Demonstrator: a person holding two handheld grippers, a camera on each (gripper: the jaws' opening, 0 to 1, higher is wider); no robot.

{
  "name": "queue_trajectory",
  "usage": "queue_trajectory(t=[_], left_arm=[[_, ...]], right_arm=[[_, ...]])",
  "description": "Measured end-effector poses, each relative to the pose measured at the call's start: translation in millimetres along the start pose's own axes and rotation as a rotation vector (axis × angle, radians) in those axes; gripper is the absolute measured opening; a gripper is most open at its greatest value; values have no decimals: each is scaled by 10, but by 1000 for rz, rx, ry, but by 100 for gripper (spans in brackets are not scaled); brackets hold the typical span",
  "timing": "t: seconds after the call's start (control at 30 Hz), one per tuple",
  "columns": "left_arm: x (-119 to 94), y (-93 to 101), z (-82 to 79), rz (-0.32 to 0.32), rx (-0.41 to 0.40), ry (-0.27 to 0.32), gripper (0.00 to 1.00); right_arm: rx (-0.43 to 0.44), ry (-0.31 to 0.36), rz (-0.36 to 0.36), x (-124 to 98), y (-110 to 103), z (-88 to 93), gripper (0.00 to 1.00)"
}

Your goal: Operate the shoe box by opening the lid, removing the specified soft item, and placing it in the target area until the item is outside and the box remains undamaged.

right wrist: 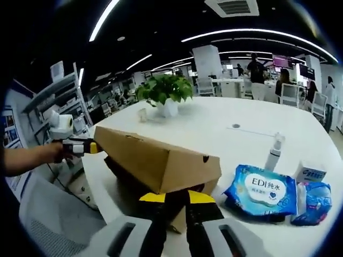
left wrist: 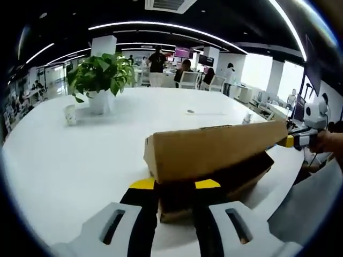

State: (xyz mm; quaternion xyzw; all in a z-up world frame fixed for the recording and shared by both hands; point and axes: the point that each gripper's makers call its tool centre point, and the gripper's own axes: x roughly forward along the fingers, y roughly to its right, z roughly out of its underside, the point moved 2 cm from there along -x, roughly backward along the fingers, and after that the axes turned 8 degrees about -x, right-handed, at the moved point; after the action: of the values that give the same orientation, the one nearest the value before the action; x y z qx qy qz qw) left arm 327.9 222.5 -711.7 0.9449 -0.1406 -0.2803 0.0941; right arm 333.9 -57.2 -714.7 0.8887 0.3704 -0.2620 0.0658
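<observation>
The shoe box [left wrist: 214,160] lies lengthwise between the two grippers, lid [right wrist: 161,158] tilted up. The left gripper [left wrist: 174,184] and right gripper [right wrist: 177,198], jaws narrowly parted, each grip a box end.

a potted plant [left wrist: 101,77] stands on the white table [left wrist: 80,155] at about ten o'clock in the left gripper view, with a small paper cup [left wrist: 70,114] just to its left, and people [left wrist: 157,61] and white chairs [left wrist: 188,79] sit well behind it at twelve o'clock. in the right gripper view a blue pack of wet wipes [right wrist: 261,193] lies at four o'clock, touching a smaller blue packet [right wrist: 313,202] on its right. a small spray bottle [right wrist: 274,152] stands just behind the wipes, and grey shelves [right wrist: 59,99] stand at nine o'clock.
</observation>
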Motion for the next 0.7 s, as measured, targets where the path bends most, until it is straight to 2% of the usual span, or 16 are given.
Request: queue_trajectory(t=[0.13, 0.43, 0.63, 0.7], left_arm=[[-1, 11, 53, 10, 15, -18, 27], [8, -46, 195, 7, 36, -56, 29], [-8, -53, 239, 16, 47, -62, 30], [-2, -57, 299, 17, 77, -91, 31]], right_arm=[[-4, -3, -11, 13, -5, 40, 13], [-70, -26, -24, 51, -29, 139, 18], [-177, -50, -60, 78, -104, 212, 24], [-230, -48, -70, 92, -137, 215, 25]])
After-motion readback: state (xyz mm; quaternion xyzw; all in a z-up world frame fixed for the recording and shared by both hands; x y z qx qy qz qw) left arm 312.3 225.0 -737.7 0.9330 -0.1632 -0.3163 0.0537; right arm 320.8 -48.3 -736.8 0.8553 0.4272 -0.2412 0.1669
